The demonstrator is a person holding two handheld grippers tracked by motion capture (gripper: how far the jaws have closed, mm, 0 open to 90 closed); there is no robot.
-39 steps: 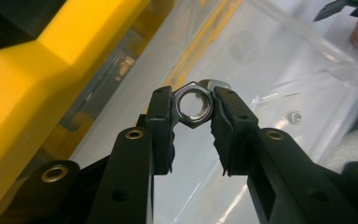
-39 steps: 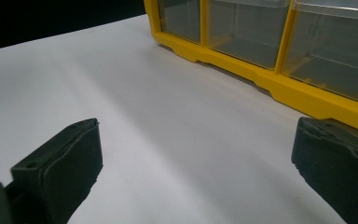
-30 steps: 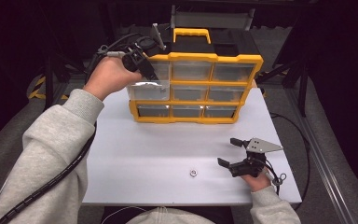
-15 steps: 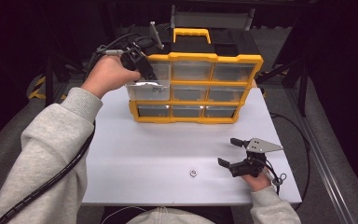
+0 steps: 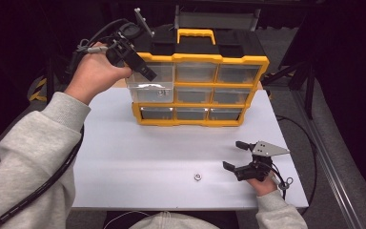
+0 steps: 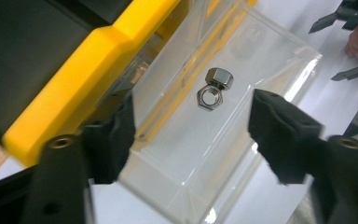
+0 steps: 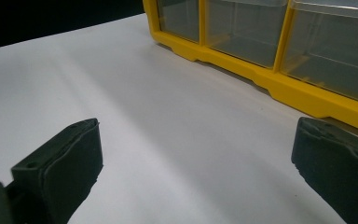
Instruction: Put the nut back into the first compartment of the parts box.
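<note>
A yellow drawer organiser point(image 5: 198, 59) stands at the back of the white table point(image 5: 138, 157). Its middle-left clear drawer point(image 5: 145, 91) is pulled out, and two steel nuts point(image 6: 213, 88) lie inside it. My left gripper point(image 5: 147, 75) hovers just above this drawer. Its jaws have just been opening and stand open, with nothing between them in the left gripper view point(image 6: 191, 135). A third nut point(image 5: 197, 177) lies on the table near the front. To its right, my right gripper point(image 5: 231, 154) rests low and open, holding nothing.
The organiser's lower drawers point(image 7: 242, 32) are closed and look empty in the right gripper view. Black cables trail off the table's left side point(image 5: 52, 176). The table's right edge point(image 5: 290, 157) is close to my right hand.
My left hand has lifted slightly above the pulled-out drawer and drawn a little left. The right gripper has stayed put.
</note>
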